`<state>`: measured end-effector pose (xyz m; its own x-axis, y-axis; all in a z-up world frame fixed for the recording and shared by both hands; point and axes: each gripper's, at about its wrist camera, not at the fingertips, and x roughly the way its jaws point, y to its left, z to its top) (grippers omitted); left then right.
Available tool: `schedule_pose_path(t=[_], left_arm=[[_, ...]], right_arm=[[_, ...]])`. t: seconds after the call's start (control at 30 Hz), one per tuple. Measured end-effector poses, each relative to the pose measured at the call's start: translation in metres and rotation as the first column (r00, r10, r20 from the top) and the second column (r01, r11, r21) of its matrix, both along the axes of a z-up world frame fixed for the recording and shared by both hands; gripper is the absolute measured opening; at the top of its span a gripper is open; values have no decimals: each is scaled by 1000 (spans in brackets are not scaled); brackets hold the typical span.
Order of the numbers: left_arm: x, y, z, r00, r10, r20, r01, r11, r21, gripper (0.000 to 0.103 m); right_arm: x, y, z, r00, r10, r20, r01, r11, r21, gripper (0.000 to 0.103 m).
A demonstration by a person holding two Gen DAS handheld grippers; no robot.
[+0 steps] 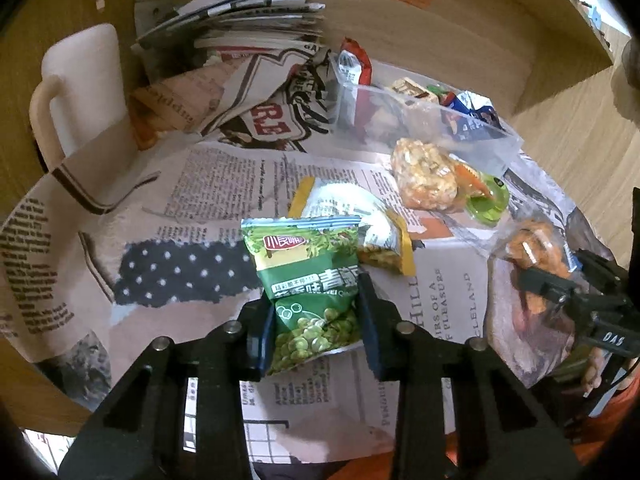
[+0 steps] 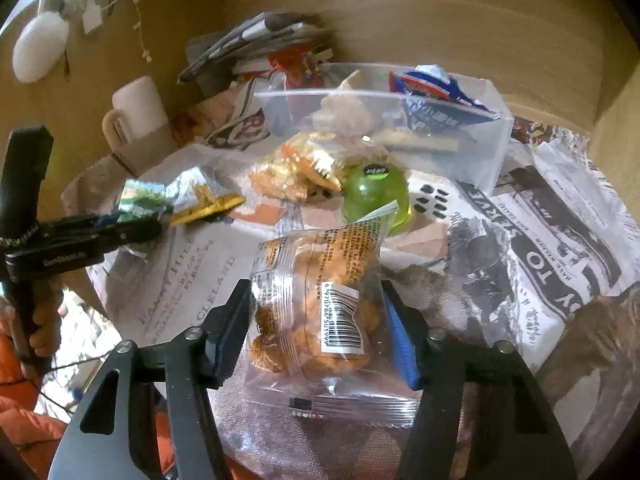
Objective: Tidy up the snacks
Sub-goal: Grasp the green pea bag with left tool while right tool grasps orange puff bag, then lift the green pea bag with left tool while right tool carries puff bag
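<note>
My left gripper (image 1: 316, 308) is shut on a green pea snack packet (image 1: 308, 276), held just above the newspaper-covered table. My right gripper (image 2: 316, 312) is shut on a clear packet of orange crackers (image 2: 316, 312); it also shows at the right of the left wrist view (image 1: 536, 256). A clear plastic box (image 2: 472, 148) with several snacks in it stands at the back. In front of it lie a clear peanut-brittle pack (image 2: 320, 164), a green jelly cup (image 2: 376, 196) and a yellow-edged white packet (image 1: 360, 220). The left gripper shows at the left of the right wrist view (image 2: 136, 224).
A cream mug (image 1: 84, 92) stands at the back left. A stack of folded newspapers and magazines (image 1: 248, 20) lies behind, against the wooden wall. Newspaper sheets (image 2: 540, 240) cover the round table. A wooden side wall (image 1: 560, 72) rises at the right.
</note>
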<state>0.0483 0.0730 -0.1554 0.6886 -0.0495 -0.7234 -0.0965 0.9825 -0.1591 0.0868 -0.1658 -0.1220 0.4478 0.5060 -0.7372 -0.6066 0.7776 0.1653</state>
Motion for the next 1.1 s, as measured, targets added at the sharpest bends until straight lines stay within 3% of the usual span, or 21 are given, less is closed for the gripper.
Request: schedule_pose_path(t=[0.3, 0.73, 1.1], left_arm=[[11, -3, 32, 997, -22, 79, 21, 1000, 12, 36], [64, -30, 88, 970, -114, 216, 106, 993, 50, 36], [123, -44, 105, 959, -147, 242, 134, 988, 69, 36]], right_arm=[[11, -18, 36, 994, -73, 80, 68, 995, 68, 58], [52, -26, 82, 970, -133, 205, 109, 986, 124, 58], [103, -23, 103, 956, -174, 238, 144, 980, 136, 58]])
